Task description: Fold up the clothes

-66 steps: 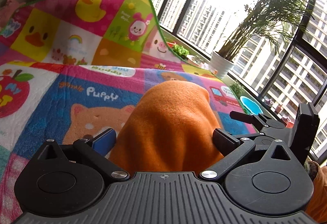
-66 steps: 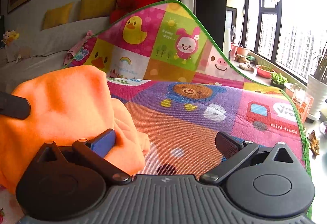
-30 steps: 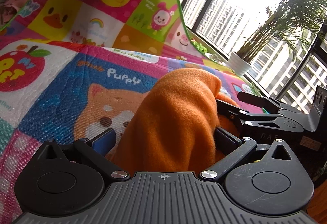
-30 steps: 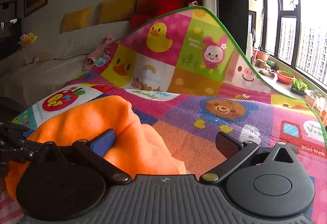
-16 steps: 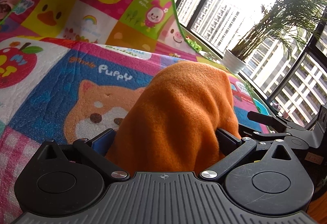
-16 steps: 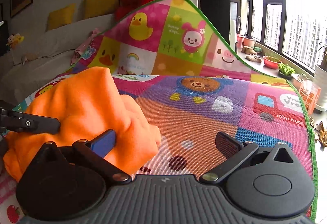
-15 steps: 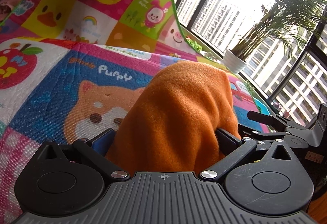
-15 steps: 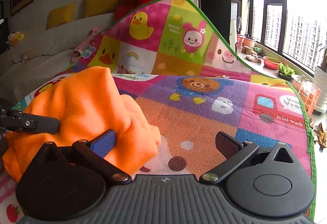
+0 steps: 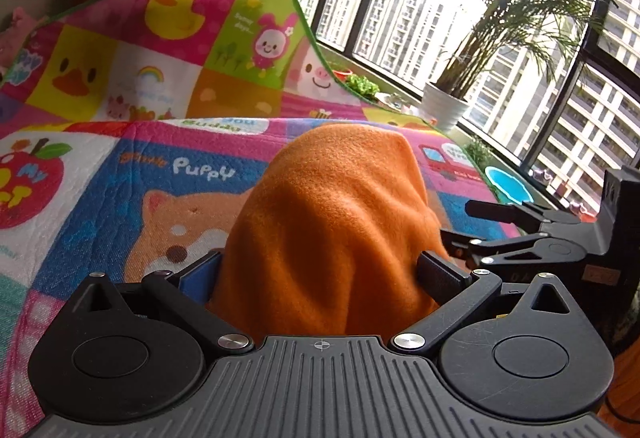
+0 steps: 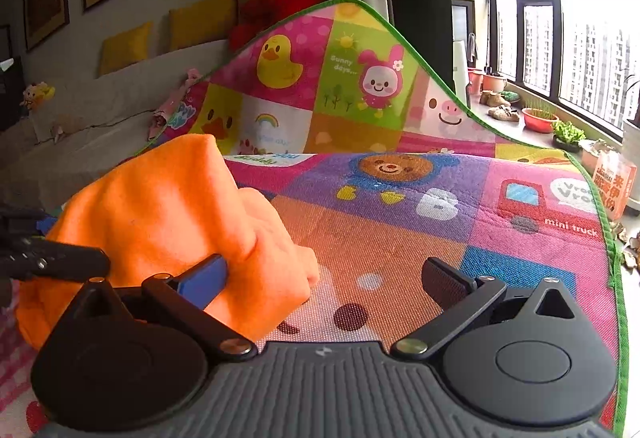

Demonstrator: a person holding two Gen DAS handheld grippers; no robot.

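Orange fleece, a bunched garment (image 9: 332,222), rises in a rounded hump between the two fingers of the left gripper (image 9: 322,272), whose blue pad (image 9: 200,272) and black pad (image 9: 440,274) press against its sides, so that tool is clamped on the cloth. The garment sits over a colourful play mat (image 9: 120,174) printed with a puppy, an apple, ducks and a small red truck; the mat's far part stands up behind it, edged in green. In the left wrist view the right gripper (image 9: 520,234) shows at the right edge as black arms reaching toward the fleece. From the right wrist view, the same orange garment (image 10: 160,214) lies to the left, a fold of it draped over and in front of the blue finger pad (image 10: 206,278), while the black finger (image 10: 444,280) stands well apart over bare mat (image 10: 400,230). The right gripper (image 10: 324,280) is spread wide and grasps nothing. The left gripper's black arm (image 10: 52,258) enters at that view's left edge against the fleece. A potted palm (image 9: 520,18) in a white pot stands by the window (image 9: 400,18), and yellow cushions (image 10: 128,46) rest along a pale sofa back.
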